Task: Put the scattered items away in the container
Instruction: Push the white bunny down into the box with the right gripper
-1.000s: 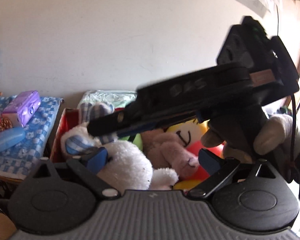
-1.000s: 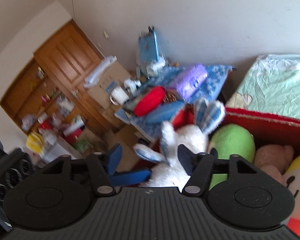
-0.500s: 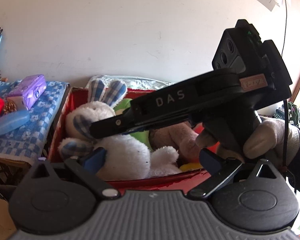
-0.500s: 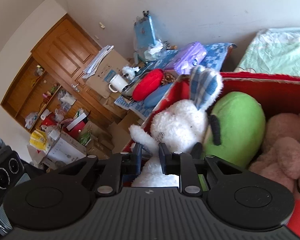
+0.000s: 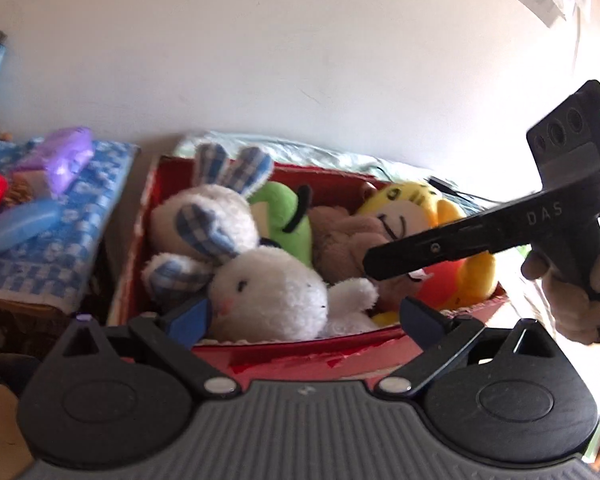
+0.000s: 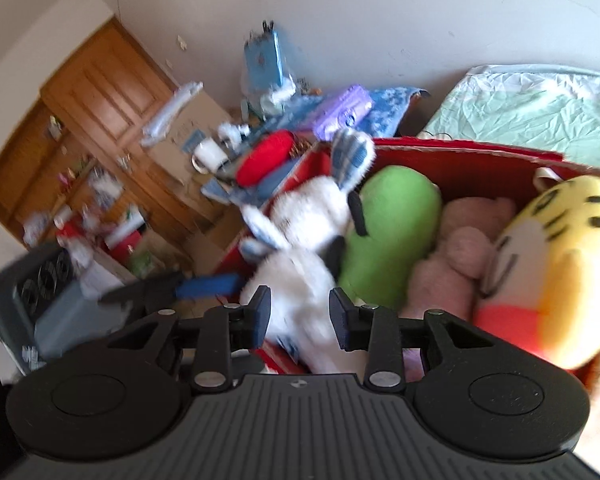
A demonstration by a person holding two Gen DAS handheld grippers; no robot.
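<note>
A red box [image 5: 300, 350] holds several plush toys. A white rabbit [image 5: 260, 288] with blue-check ears lies at its near left, beside a green plush [image 5: 288, 220], a pink-brown bear [image 5: 340, 240] and a yellow tiger plush [image 5: 420, 208]. My left gripper [image 5: 304, 316] is open and empty just in front of the box's near wall. My right gripper [image 6: 300, 316] is part open above the rabbit [image 6: 300, 280], its jaws apart with nothing held between them. Its side shows in the left wrist view [image 5: 460, 240], over the box's right half.
A side table with a blue-check cloth [image 5: 60, 240] stands left of the box, with a purple case [image 5: 66, 156], a blue case [image 5: 18, 226] and a red item [image 6: 264, 156]. A pale green mattress [image 6: 520, 108] lies behind the box. Wooden doors and clutter [image 6: 80, 152] stand far left.
My right gripper opened from nearly shut and pulled back to the right. The white rabbit now lies lower in the box. My left gripper backed away slightly.
</note>
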